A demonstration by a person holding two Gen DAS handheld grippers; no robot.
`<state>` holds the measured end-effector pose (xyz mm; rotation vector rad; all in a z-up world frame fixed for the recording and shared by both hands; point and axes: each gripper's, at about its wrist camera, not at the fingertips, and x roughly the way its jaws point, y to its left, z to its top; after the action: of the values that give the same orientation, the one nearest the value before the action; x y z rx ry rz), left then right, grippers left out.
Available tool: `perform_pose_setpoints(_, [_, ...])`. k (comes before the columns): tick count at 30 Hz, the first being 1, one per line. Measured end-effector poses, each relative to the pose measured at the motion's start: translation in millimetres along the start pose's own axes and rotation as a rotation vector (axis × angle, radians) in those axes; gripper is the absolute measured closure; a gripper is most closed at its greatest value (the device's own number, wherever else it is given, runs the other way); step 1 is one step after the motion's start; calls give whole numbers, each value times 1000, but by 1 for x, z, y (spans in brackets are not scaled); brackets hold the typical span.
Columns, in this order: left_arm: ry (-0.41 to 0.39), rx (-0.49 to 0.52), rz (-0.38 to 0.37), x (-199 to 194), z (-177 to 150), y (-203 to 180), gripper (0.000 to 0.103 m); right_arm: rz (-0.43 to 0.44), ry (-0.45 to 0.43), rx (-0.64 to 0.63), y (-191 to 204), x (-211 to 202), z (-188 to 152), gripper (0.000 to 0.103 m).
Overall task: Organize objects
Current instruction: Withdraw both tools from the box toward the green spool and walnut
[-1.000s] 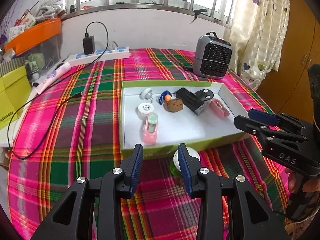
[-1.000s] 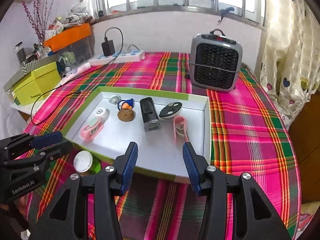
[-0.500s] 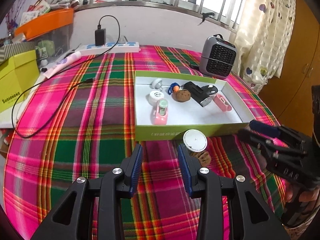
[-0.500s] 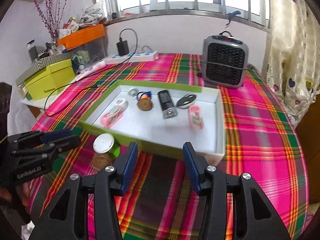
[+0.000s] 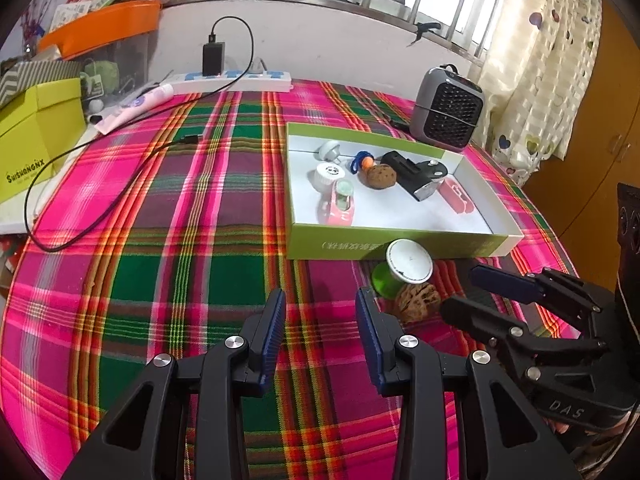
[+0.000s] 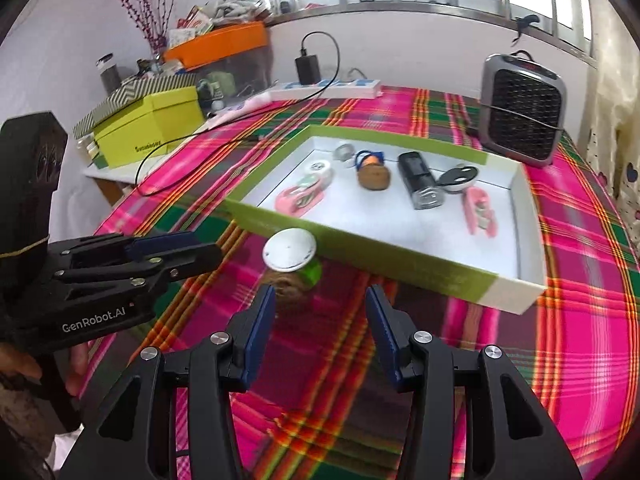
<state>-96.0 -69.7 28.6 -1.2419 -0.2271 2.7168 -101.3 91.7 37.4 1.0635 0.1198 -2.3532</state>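
My plaid tablecloth [image 5: 168, 264] carries the green-sided box [image 5: 400, 245] toward its far right edge, with small items lying on the box's white floor. Just outside the box's near wall stands a green jar with a white lid [image 5: 405, 266], a walnut [image 5: 418, 302] touching its near side. My left gripper [image 5: 320, 332] and right gripper [image 6: 320, 330] both hover unclenched, holding nothing.

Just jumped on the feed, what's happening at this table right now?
A person is tidying small objects into the green tray using two handheld grippers. Both the left gripper and the right gripper are open and empty, angled down toward the tablecloth. Two things sit outside the tray against its near wall: a green jar with a white lid and a walnut beside it. Several items already lie inside.
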Motion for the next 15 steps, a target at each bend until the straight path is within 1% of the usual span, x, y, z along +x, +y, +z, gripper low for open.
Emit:
perform_pose_setpoints(4, [4, -8, 0, 1, -3, 4, 69, 22, 16, -14, 9, 8, 0, 55])
perform_pose_setpoints(12, [10, -11, -7, 2, -4, 8, 69, -7, 42, -26, 16, 24, 0, 55])
perform_pose_setpoints(15, [12, -16, -8, 3, -5, 11, 69, -3, 49, -26, 17, 27, 1, 55])
